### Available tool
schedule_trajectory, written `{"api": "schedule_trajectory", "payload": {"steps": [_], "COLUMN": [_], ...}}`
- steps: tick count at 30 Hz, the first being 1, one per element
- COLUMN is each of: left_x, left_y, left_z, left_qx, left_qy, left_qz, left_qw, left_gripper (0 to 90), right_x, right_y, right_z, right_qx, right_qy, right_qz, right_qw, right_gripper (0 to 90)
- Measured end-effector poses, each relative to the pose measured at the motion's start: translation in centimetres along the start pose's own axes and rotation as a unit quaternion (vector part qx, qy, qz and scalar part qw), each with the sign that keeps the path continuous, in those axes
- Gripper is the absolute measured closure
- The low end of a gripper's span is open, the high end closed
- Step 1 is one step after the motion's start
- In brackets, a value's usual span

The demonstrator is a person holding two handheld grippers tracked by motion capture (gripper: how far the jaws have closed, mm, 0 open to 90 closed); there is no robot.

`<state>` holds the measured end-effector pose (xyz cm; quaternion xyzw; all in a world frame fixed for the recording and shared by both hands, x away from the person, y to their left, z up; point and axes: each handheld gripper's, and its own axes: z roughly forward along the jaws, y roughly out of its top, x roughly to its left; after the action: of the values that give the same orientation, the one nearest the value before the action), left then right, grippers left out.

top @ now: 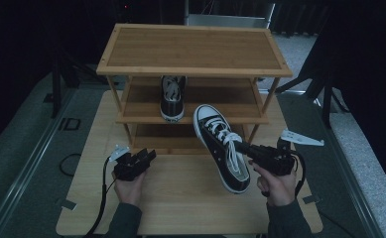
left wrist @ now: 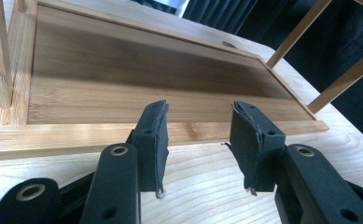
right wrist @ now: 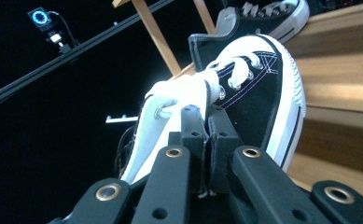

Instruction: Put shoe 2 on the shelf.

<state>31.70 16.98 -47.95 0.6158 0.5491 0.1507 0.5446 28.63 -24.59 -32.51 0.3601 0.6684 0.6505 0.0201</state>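
Right gripper point(top: 250, 148) is up off the table w/ a black sneaker point(top: 223, 148) in its grip, jaws pressed together on the shoe's side wall by the eyelets; in the right gripper view point(right wrist: 206, 140) the two black jaws meet w/ the white inner lining and canvas edge pinched between them, no gap. Shoe hangs in front of the wooden rack point(top: 193, 49), toe cap pointing up and toward the rack's middle shelf, heel down toward the person, white laces loose across the top; it's tilted, sole facing the person's left, clear of the table point(top: 180, 198). Right hand point(top: 279, 186) is wrapped round the gripper's handle, cable looping beside it. Second black sneaker point(top: 172, 98) sits on the middle shelf, left of centre, toe facing the person; the right gripper view catches it point(right wrist: 263, 11) beyond the held one. Over to the left gripper point(top: 140, 161): low over the table, just in front of the rack's bottom shelf, left hand point(top: 129, 186) behind it. In the left gripper view point(left wrist: 198, 140) its jaws stand well apart, nothing between them, pads frayed at the edges, w/ the bottom shelf point(left wrist: 146, 93) right ahead. The two grippers are well apart from each other, sneaker between them nearer the right.
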Motion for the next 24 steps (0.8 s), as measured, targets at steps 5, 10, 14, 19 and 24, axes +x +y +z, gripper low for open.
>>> {"api": "schedule_trajectory", "payload": {"steps": [5,10,14,19,24], "left_x": [0.0,0.0,0.0,0.1,0.1], "left_y": [0.0,0.0,0.0,0.0,0.1], "left_z": [0.0,0.0,0.0,0.0,0.0], "left_qx": [0.000,0.000,0.000,0.000,-0.001], "left_qy": [0.001,0.000,0.000,0.000,-0.001], "left_qz": [-0.001,-0.002,-0.002,-0.003,-0.004], "left_qw": [1.0000,1.0000,1.0000,1.0000,1.0000], "left_gripper": [57.1,57.1,57.1,57.1,57.1], "right_x": [-0.6,-1.1,-1.7,-2.3,-2.9], "right_y": [1.1,2.2,2.9,3.8,4.5], "right_z": [0.9,2.0,2.9,4.2,5.2], "right_qx": [-0.005,-0.008,-0.017,-0.024,-0.032], "right_qy": [-0.010,-0.018,-0.024,-0.034,-0.039], "right_qz": [0.001,-0.002,0.002,0.006,0.010], "right_qw": [0.9999,0.9998,0.9996,0.9991,0.9987], "right_gripper": [87.9,87.9,87.9,87.9,87.9]}}
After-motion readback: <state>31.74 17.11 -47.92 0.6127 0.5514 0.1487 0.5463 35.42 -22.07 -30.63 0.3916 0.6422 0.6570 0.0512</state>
